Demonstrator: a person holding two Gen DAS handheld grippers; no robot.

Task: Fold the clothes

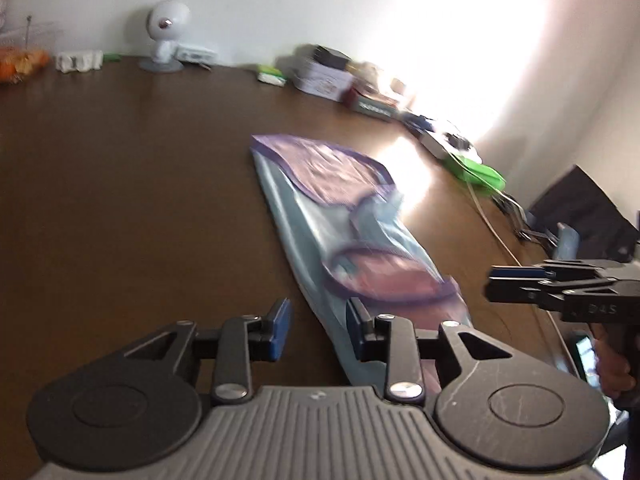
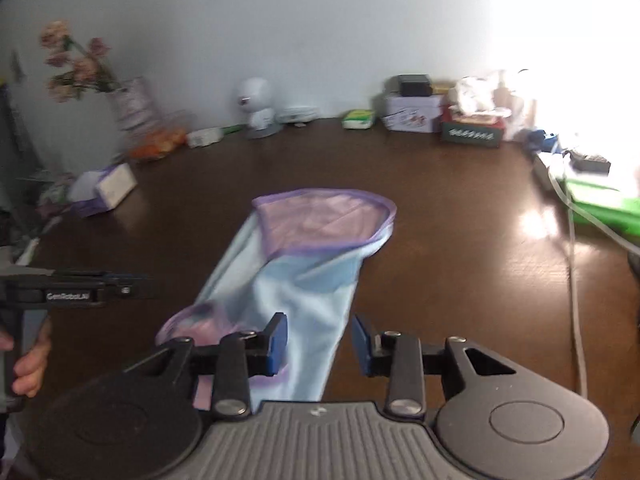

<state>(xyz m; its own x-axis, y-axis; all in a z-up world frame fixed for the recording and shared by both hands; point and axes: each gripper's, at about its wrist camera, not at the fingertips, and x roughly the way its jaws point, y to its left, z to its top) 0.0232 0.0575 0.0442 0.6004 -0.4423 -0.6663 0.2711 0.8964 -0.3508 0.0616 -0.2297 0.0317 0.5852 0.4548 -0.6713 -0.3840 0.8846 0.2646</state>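
Observation:
A light blue garment [image 1: 340,220] with pink panels and purple trim lies folded into a long narrow strip on the dark brown table [image 1: 120,180]. My left gripper [image 1: 318,330] hovers over the near end of the strip, open, with nothing pinched between its blue pads. The right gripper [image 1: 520,284] comes in from the right edge of that view, held by a hand. In the right wrist view the garment [image 2: 304,272] runs away from my right gripper [image 2: 320,344], which is open above its near end. There the left gripper [image 2: 100,290] shows side-on at the left.
Along the wall stand a white round camera [image 1: 164,36], boxes [image 1: 324,76], a green item [image 1: 480,172] with cables, a vase of flowers [image 2: 132,108], oranges [image 2: 156,146] and a tissue pack [image 2: 104,190]. Bright glare fills the upper right.

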